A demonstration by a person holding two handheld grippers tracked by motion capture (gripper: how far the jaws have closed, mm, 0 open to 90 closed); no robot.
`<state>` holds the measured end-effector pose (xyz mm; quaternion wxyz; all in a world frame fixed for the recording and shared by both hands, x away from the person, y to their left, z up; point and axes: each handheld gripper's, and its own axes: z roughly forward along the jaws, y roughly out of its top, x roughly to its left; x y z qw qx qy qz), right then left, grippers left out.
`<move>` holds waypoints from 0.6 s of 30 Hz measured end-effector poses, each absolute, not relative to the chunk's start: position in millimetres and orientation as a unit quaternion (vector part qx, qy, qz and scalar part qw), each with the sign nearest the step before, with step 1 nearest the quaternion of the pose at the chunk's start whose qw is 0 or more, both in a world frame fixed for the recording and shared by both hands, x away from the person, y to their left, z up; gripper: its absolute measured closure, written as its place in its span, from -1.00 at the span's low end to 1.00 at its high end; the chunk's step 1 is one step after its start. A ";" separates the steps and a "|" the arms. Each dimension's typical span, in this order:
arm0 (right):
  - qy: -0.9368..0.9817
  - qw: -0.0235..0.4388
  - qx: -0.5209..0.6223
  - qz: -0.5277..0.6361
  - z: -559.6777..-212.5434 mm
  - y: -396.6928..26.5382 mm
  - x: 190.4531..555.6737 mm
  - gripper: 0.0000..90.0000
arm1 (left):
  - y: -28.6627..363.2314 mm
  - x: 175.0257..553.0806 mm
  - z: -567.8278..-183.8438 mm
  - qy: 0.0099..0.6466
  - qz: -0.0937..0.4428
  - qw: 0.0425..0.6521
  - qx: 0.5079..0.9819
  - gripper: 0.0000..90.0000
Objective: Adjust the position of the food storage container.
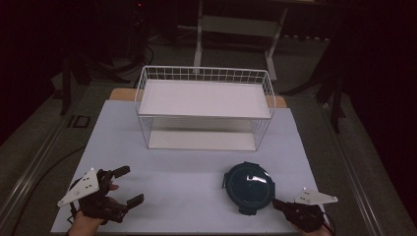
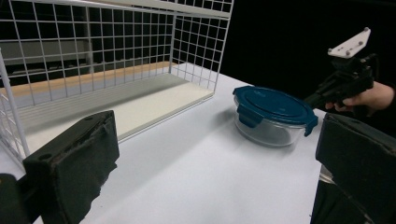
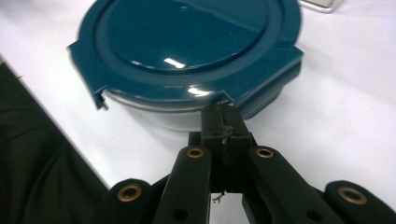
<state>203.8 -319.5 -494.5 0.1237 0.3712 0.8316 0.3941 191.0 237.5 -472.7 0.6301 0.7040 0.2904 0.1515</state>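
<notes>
Beside the wire rack [image 1: 204,108] — a lidded glass container [image 1: 250,187].

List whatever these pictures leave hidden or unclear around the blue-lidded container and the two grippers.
- Right gripper, right gripper view: its shut jaws meet the container's lid edge; whether they pinch a latch tab is hidden by the jaws themselves.
- Glass container, left gripper view: contents too dim to tell.
- Left gripper, high view: the hand holding it is cut off by the bottom edge.
- Wire shelf rack, high view: the lower shelf's back is hidden under the upper shelf.
</notes>
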 end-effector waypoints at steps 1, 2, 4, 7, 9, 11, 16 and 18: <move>0.830 0.128 0.373 0.394 -494.7 -320.0 205.7 1.00 | 237.4 191.0 -472.7 0.290 0.152 0.630 0.705 -1.00; 0.829 0.131 0.377 0.393 -494.8 -321.2 209.5 1.00 | 237.4 191.1 -472.8 0.290 0.151 0.630 0.704 -1.00; 0.826 0.133 0.379 0.395 -495.3 -322.2 213.2 1.00 | 237.4 191.1 -472.9 0.291 0.151 0.630 0.704 -1.00; 0.822 0.136 0.384 0.398 -496.4 -323.4 216.8 1.00 | 237.5 191.3 -473.0 0.291 0.150 0.629 0.705 -1.00; 0.821 0.135 0.386 0.399 -496.9 -324.5 219.7 1.00 | 237.4 191.3 -473.0 0.291 0.151 0.629 0.705 -1.00; 0.820 0.132 0.387 0.401 -497.0 -325.1 220.5 1.00 | 237.4 191.1 -472.9 0.291 0.151 0.629 0.705 -1.00; 0.818 0.139 0.387 0.404 -491.5 -330.8 218.8 1.00 | 238.3 191.3 -473.0 0.291 0.151 0.629 0.705 -1.00; 0.815 0.150 0.389 0.402 -488.3 -333.8 222.3 1.00 | 237.9 191.1 -472.9 0.290 0.151 0.629 0.705 -1.00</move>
